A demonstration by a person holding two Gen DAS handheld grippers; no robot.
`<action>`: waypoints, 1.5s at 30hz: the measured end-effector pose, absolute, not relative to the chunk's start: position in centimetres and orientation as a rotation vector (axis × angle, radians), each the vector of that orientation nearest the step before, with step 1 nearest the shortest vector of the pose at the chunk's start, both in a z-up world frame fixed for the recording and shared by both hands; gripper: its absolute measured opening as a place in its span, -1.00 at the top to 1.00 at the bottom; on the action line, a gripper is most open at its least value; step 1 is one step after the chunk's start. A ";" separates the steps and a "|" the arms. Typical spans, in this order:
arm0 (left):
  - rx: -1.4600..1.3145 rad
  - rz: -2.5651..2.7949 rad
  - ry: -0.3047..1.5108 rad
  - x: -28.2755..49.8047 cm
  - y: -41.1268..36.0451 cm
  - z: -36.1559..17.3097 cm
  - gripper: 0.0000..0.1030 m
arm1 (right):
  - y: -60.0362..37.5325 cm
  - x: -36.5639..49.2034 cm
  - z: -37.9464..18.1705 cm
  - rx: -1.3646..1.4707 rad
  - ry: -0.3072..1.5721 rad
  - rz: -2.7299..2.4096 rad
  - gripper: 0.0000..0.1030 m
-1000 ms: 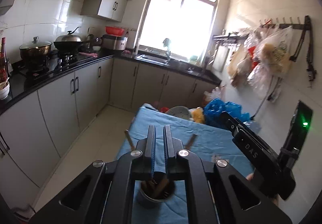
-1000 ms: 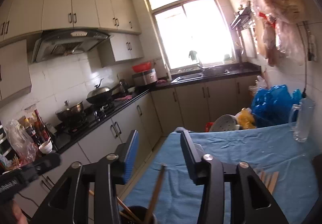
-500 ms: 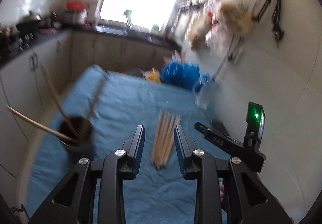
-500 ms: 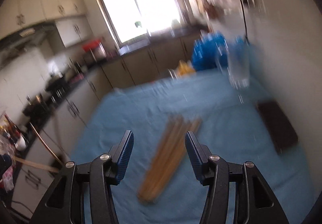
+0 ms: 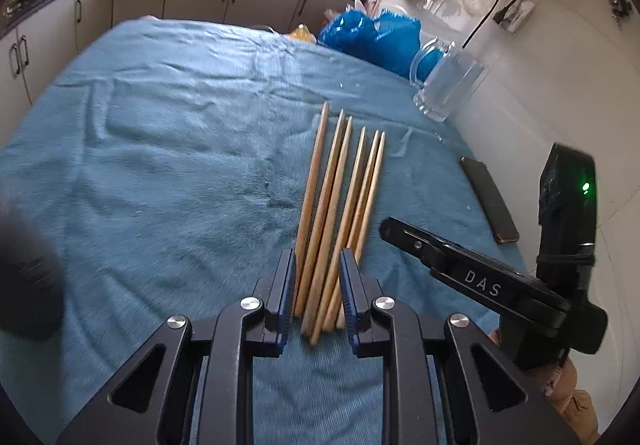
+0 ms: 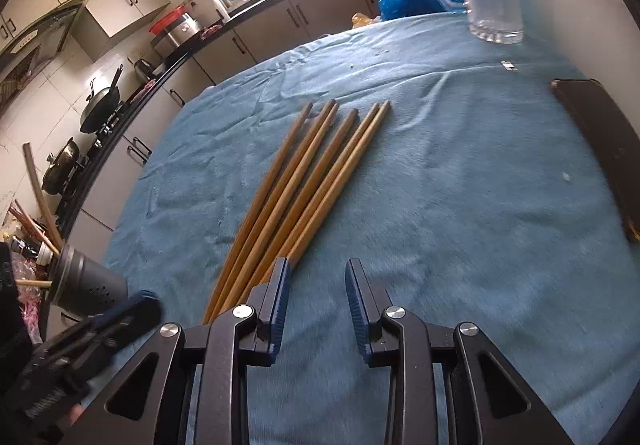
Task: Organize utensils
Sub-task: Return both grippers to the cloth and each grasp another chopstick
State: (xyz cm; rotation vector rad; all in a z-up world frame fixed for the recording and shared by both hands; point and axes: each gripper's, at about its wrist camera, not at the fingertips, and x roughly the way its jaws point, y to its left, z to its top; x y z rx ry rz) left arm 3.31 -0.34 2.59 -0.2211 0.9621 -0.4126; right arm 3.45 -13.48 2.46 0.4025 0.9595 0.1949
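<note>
six wooden chopsticks (image 5: 340, 201) lie side by side on the blue cloth (image 5: 160, 149), and my left gripper (image 5: 318, 285) straddles their near ends, fingers apart, not yet clamped on anything. my right gripper (image 6: 316, 293) hovers just beside the bundle, jaws also spread and holding nothing. i judge this the pick-up step — next the left should pinch only one or two sticks, then carry them to the dark holder (image 6: 86, 283) at the table's left edge. that holder, with sticks already standing in it, shows clearly only in the right view; the left view gives just a dark blur there. a glass mug (image 5: 448, 85) and a phone (image 5: 490, 201) sit well apart — both out of the way.
</note>
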 end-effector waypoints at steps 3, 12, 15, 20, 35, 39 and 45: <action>-0.197 -0.422 0.997 4.9 -1.4 1.5 0.78 | -12.8 4.5 2.1 0.370 0.965 0.195 0.40; -0.274 -0.440 1.047 6.9 -0.4 0.1 0.99 | -11.2 5.5 2.4 0.182 0.975 0.104 0.53; -0.293 -0.438 1.051 7.2 0.0 -0.2 0.99 | -11.7 5.3 2.3 0.176 0.984 0.089 0.73; -0.269 -0.425 1.045 7.2 -0.4 -0.1 0.99 | -12.1 5.9 2.4 0.228 1.002 0.096 0.74; -0.293 -0.441 0.984 6.4 0.2 -0.5 0.97 | -11.1 8.4 2.8 0.284 1.062 0.045 0.73; -0.319 -0.457 0.985 6.4 0.6 -0.7 0.97 | -10.2 8.9 3.2 0.204 1.100 0.012 0.73; -0.335 -0.462 0.979 6.3 0.7 -0.8 0.97 | -10.0 8.1 3.2 0.165 1.104 0.008 0.73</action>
